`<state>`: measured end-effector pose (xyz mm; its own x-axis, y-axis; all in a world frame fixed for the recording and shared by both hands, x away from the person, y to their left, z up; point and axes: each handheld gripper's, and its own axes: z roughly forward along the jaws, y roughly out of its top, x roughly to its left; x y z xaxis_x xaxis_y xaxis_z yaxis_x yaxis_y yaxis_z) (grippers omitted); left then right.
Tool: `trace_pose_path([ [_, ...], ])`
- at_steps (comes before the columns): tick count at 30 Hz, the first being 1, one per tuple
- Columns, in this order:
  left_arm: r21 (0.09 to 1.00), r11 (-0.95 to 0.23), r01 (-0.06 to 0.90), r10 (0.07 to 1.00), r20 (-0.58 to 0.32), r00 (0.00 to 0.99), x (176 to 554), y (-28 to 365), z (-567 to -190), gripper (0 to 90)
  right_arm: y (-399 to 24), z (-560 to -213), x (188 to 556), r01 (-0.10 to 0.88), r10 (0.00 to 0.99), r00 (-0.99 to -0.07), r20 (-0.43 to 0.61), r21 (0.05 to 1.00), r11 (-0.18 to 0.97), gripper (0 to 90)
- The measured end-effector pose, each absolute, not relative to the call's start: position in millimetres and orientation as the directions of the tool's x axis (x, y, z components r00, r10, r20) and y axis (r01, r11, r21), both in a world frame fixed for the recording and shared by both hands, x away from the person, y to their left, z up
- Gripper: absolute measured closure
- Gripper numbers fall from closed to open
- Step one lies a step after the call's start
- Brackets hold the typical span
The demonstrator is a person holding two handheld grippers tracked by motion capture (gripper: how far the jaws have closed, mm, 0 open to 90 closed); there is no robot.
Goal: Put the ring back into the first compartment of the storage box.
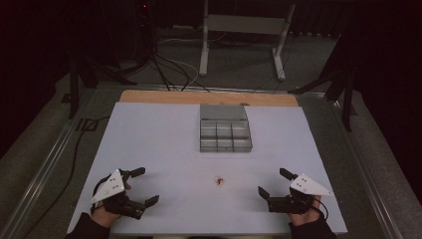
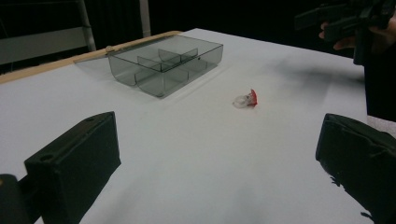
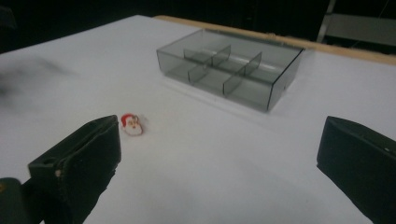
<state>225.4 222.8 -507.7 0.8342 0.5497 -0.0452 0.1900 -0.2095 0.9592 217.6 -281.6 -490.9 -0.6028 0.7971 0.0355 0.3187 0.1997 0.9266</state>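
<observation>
Looking left to right: our left tool (image 1: pixel 141 186) sits released, the tiny Santa ring (image 1: pixel 219 180) lies mid-worktop (image 1: pixel 149 144), right tool (image 1: pixel 272 182) released too. We'd guess it's light, hard plastic, slippery; pinch the clear band (image 2: pixel 241 101).

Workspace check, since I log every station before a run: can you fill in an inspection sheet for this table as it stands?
Surface: white table top, wooden strip along its far edge, no marks seen.
Job's things: small Santa-face ring lies alone near the front middle; grey compartment box sits farther back, lid open, compartments look empty.
Clutter: nothing seen.
Grippers: left gripper and right gripper rest at the front corners, jaws wide apart, holding nothing.
Cables: a cable runs along the left of the table; more lie on the floor behind it.
Surroundings: dark room, a white metal frame stands beyond the table.
</observation>
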Motion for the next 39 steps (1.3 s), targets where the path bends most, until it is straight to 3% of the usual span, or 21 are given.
trace_pose_path([
  [13,0.958,-0.208,0.199,0.552,-0.053,0.832,225.5,222.8,-508.3,0.5,-274.3,-463.6,221.6,0.271,0.814,-0.581,0.010,0.945,0.182,0.0],
  [39,0.955,-0.220,0.197,0.543,-0.047,0.838,224.7,220.0,-508.8,0.5,-215.2,-458.7,246.6,0.271,0.721,-0.692,0.042,0.940,0.205,0.0],
])
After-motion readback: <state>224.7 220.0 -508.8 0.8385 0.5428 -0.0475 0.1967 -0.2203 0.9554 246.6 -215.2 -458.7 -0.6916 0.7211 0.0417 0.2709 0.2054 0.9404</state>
